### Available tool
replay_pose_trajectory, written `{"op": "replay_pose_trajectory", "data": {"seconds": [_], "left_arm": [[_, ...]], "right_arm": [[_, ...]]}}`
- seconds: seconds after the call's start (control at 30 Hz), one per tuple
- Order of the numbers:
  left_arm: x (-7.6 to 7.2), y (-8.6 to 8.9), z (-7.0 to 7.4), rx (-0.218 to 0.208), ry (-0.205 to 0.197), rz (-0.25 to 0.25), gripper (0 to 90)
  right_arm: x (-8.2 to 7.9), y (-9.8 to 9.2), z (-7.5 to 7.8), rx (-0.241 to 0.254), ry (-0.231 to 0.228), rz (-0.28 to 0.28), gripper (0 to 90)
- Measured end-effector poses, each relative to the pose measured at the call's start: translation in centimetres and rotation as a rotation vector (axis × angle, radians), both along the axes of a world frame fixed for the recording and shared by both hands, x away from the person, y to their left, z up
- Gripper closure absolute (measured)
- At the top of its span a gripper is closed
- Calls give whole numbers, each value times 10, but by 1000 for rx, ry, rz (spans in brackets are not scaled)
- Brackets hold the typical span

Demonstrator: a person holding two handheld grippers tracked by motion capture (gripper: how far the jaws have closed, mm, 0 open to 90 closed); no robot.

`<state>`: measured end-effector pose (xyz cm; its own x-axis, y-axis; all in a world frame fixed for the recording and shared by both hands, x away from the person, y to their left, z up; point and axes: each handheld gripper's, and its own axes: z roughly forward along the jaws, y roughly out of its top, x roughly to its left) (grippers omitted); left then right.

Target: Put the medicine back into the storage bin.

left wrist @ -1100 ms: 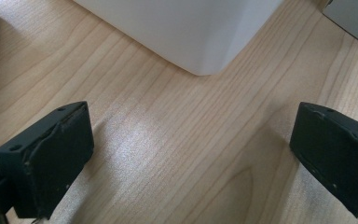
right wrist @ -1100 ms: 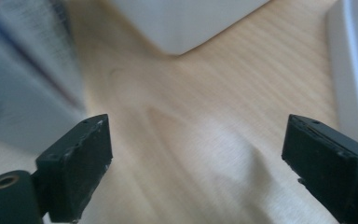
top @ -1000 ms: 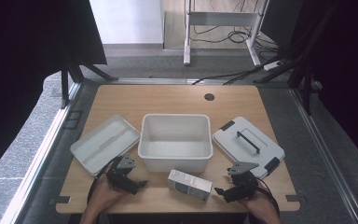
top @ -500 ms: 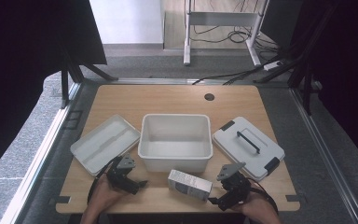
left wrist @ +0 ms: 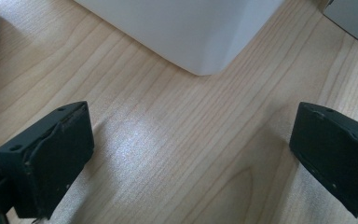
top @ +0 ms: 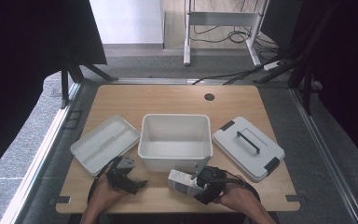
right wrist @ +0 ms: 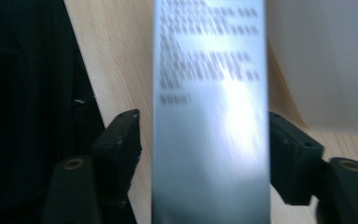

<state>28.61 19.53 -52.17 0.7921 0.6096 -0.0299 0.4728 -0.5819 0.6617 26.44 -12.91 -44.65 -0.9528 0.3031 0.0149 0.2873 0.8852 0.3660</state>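
**Right gripper closes around the small carton at the front edge of the table**

The right gripper is at the small carton, which lies on the wooden table just in front of the white tub. In the right gripper view the carton stands between the two black jaws. The jaws have just been closing; the right one touches the carton, while a narrow gap remains at the left one (the picture is blurred). The left gripper rests beside the shallow tray, its jaws spread wide over bare wood. The grey lid lies to the right of the tub.
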Motion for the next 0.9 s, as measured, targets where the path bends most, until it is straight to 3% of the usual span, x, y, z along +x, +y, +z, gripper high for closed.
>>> {"op": "replay_pose_trajectory", "data": {"seconds": [0.2, 0.4, 0.6, 0.9], "left_arm": [[0, 0, 0, 0, 0, 0, 0], [0, 0, 0, 0, -1, 1, 0], [0, 0, 0, -1, -1, 1, 0], [0, 0, 0, -1, -1, 2, 1]], "right_arm": [[6, 19, -2, -67, 21, 32, 430], [9, 26, -4, -112, 20, 40, 539], [9, 26, 4, -107, 30, 48, 552], [10, 25, 34, -65, 40, 61, 554]]}}
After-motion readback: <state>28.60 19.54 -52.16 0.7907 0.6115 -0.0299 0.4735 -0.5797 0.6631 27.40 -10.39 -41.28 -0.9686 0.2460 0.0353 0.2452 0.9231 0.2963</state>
